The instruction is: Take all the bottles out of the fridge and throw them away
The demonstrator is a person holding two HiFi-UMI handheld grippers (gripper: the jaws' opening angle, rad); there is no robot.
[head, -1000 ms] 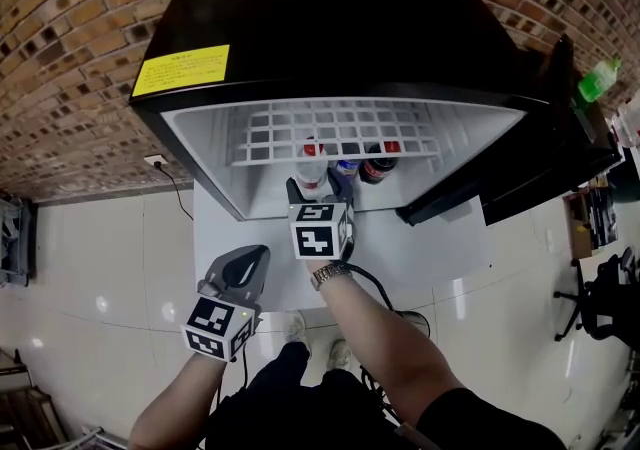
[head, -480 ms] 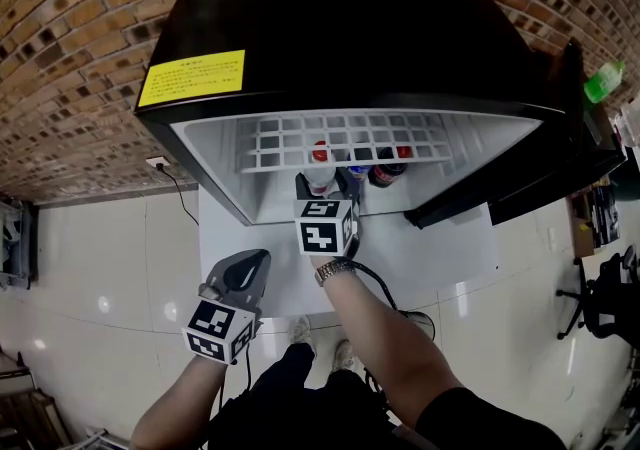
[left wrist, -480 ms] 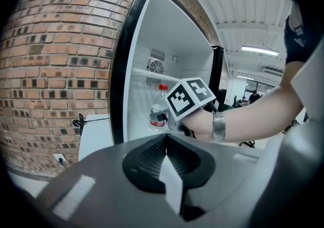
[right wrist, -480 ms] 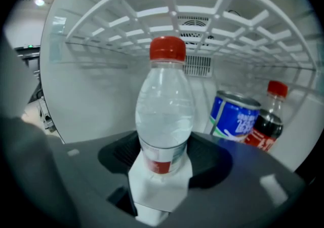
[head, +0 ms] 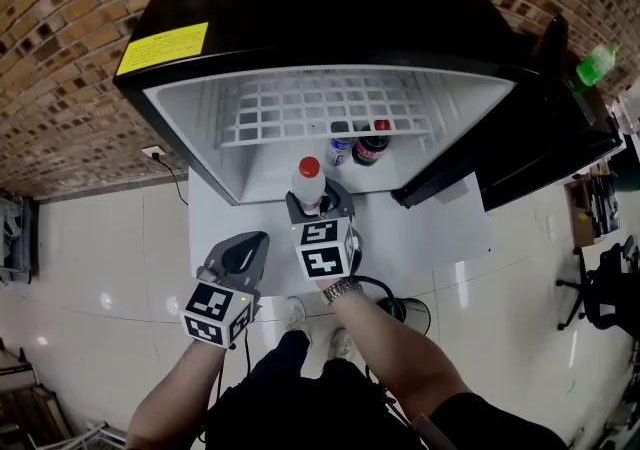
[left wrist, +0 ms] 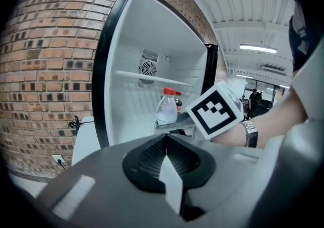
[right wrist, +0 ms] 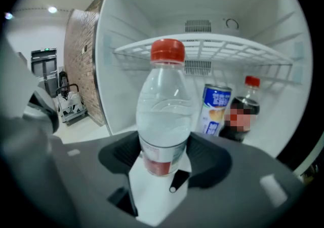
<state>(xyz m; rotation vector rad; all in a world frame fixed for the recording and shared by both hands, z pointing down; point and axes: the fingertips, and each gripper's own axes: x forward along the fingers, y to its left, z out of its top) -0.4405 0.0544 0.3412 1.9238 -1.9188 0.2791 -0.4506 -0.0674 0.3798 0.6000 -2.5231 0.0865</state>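
1. Jaws on your right gripper (right wrist: 164, 150) stand wide yet are clamped on the clear bottle (right wrist: 163, 115). The pads press its lower body at the label. They have just been closing, with that bottle between them.
2. You grip it low and keep it upright, red cap (right wrist: 167, 50) on top. I judge this keeps the weight over the pads, so the bottle won't swing as it comes away.
3. In the head view the clear bottle sits just in front of the fridge (head: 200, 143) opening, forward of the wire shelf (head: 320, 118). It looks free of the cabinet and ready to be carried off. No bin shows in any view, so you will have to find one.
4. Your left gripper (left wrist: 165, 140) has its jaws together with nothing between them. It hangs to the left of the right gripper, apart from the fridge. It is likely parked there so that it does not get in the way.
5. On the fridge floor, toward the right rear, a dark bottle (right wrist: 244, 110) and a blue-and-white can (right wrist: 216, 106) stand just beside each other. The dark bottle has yet to come out. The can is no bottle, so I'd judge you leave it.
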